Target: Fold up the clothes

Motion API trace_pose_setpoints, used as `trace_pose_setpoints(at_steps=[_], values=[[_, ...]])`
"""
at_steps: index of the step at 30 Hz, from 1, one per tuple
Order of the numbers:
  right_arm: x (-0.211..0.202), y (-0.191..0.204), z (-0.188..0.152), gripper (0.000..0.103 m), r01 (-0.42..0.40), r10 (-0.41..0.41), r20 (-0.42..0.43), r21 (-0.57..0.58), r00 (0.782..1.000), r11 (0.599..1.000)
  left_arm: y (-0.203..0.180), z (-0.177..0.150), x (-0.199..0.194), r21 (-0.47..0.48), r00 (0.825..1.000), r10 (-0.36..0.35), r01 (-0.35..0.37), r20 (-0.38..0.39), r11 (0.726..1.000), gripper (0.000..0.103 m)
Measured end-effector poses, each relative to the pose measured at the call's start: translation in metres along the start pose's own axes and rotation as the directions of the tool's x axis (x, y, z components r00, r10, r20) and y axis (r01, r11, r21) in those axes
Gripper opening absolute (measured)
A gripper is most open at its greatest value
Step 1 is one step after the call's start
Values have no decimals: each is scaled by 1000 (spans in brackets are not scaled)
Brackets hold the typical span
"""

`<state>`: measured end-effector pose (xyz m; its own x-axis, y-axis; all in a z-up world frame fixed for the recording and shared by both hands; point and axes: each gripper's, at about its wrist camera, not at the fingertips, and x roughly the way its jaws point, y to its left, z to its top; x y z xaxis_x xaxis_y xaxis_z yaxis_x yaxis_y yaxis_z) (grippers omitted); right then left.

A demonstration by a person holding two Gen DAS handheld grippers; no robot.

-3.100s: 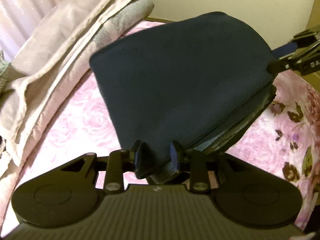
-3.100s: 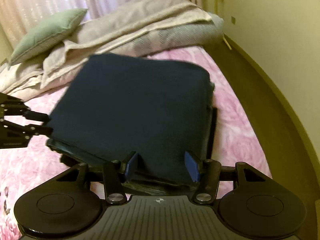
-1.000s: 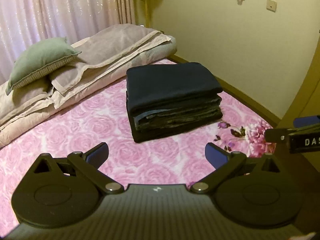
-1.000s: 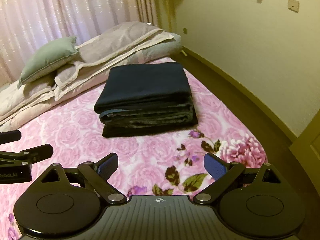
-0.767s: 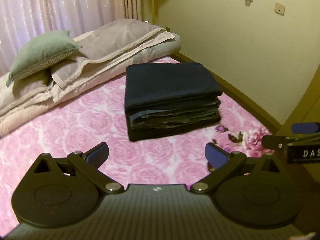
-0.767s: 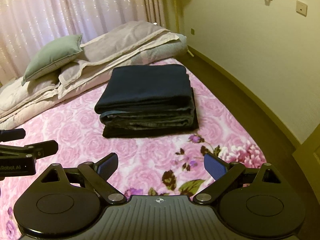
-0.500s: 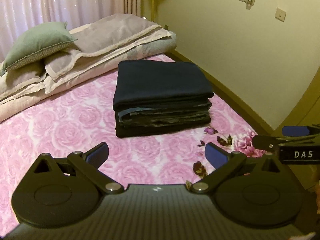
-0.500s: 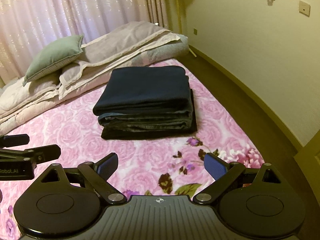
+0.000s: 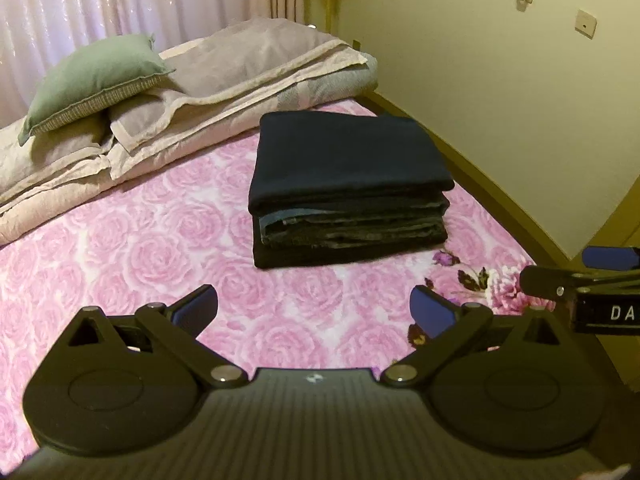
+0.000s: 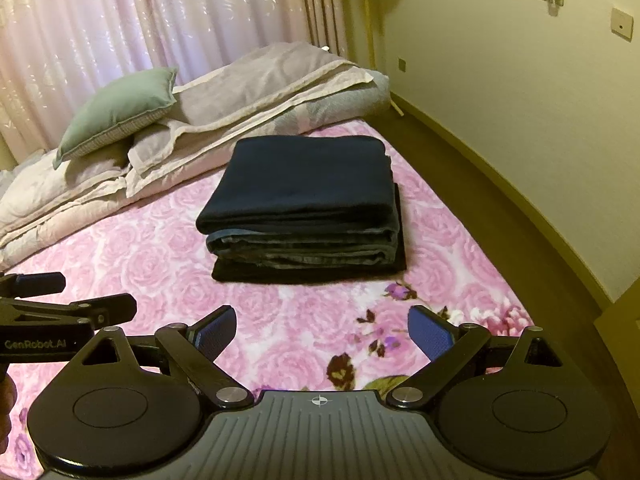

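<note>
Two hand-held grippers, both empty, both spread wide. Landmark: stack of folded dark navy clothes (image 9: pixel 348 184) on the pink rose-print bed sheet (image 9: pixel 152 248).

Far left of the stack, toward the headboard end: sage-green square cushion (image 9: pixel 94 76) on top of a folded beige-grey quilt (image 9: pixel 224 80), the quilt running behind the stack and close to its back edge, contact unclear. Pink sheer curtains (image 10: pixel 160 20) behind that.

Left hand-held gripper (image 9: pixel 314 312): in front of the stack, well apart from it, jaws wide, nothing between the blue pads. The stack looks squared, top layer a smooth navy fabric, greyer denim-like layers under it, black piece at the bottom.

Right hand-held gripper (image 10: pixel 322 330): also in front of the stack and apart from it, jaws wide, empty. Right of the stack: bare sheet, then bed edge and the cream wall (image 10: pixel 520 100).

Judgement: folding looks finished for this pile, nothing unfolded visible.

Risks: stack sits near the right bed edge, so a push from the left could slide it off. Pinching only the top layer would drag it and open the fold. Bottom black piece sticks out past the layers above, could snag a finger on approach.
</note>
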<state>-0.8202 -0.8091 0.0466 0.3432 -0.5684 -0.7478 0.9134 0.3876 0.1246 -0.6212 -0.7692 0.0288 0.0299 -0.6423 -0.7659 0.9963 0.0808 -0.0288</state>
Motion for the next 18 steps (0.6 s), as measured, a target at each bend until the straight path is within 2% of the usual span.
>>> trace_pose_setpoints(at_steps=[18], values=[[8, -1, 8, 95, -4, 3, -24, -23, 1000, 1000, -3, 2, 4, -12, 999, 42, -42, 9, 999, 101]])
